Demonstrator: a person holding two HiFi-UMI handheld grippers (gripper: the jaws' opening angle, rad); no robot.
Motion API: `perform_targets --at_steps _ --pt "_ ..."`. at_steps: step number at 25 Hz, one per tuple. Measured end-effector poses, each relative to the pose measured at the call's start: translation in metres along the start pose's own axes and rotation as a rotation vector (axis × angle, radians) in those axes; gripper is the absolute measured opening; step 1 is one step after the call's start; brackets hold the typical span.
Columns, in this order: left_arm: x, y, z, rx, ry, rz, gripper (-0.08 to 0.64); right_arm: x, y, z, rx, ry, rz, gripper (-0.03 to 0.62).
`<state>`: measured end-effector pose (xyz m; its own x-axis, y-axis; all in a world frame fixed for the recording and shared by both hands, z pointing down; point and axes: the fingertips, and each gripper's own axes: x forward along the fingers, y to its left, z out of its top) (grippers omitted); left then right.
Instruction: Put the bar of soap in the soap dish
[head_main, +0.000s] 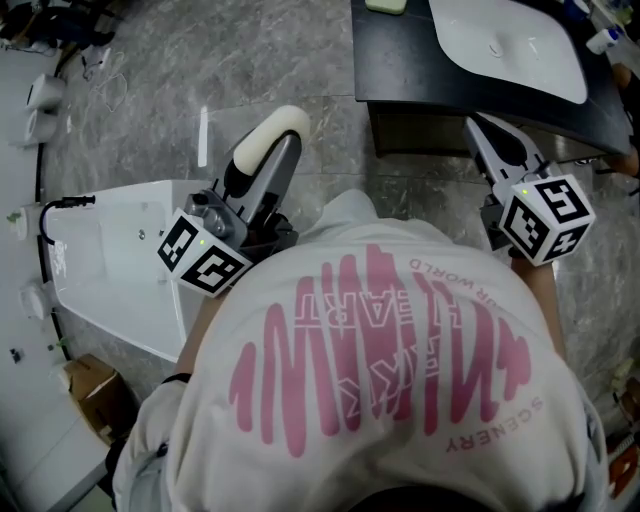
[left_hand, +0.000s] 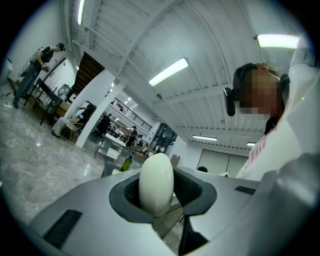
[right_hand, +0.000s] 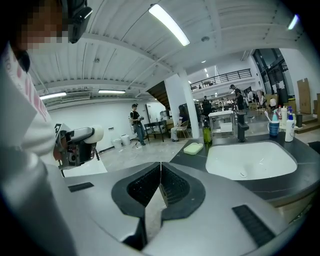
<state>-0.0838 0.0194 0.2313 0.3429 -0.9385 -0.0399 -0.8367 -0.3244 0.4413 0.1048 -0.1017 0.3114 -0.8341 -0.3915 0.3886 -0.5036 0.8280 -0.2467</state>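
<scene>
A cream oval bar of soap (head_main: 272, 135) sticks up between the jaws of my left gripper (head_main: 268, 160), held in front of my chest over the floor. In the left gripper view the soap (left_hand: 156, 184) stands on end, clamped in the left gripper (left_hand: 159, 196), which points up toward the ceiling. The pale green soap dish (head_main: 386, 5) lies on the black counter (head_main: 400, 60), left of the basin, and it shows again as the soap dish (right_hand: 193, 148) in the right gripper view. My right gripper (head_main: 484, 128) is shut and empty near the counter's front edge, its jaws (right_hand: 160, 182) pressed together.
A white sink basin (right_hand: 250, 160) is set in the counter, with a faucet (right_hand: 242, 127), a green bottle (right_hand: 206, 134) and cups with bottles (right_hand: 280, 127) behind it. A white tub (head_main: 110, 270) and a cardboard box (head_main: 90, 385) sit on the floor at left. People stand far off.
</scene>
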Motion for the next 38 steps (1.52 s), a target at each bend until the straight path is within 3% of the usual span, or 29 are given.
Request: perform_targets --at_steps 8,23,38 --pt "0.015 0.048 0.007 -0.045 -0.001 0.009 0.114 0.041 -0.009 0.008 0.009 0.025 -0.017 0.018" --pt "0.082 0.144 0.076 -0.09 0.059 -0.172 0.114 0.123 -0.014 0.065 0.069 0.031 -0.159 0.018" --pt "0.092 0.225 0.094 -0.105 0.167 -0.314 0.114 0.179 0.014 0.082 0.115 -0.007 -0.31 0.018"
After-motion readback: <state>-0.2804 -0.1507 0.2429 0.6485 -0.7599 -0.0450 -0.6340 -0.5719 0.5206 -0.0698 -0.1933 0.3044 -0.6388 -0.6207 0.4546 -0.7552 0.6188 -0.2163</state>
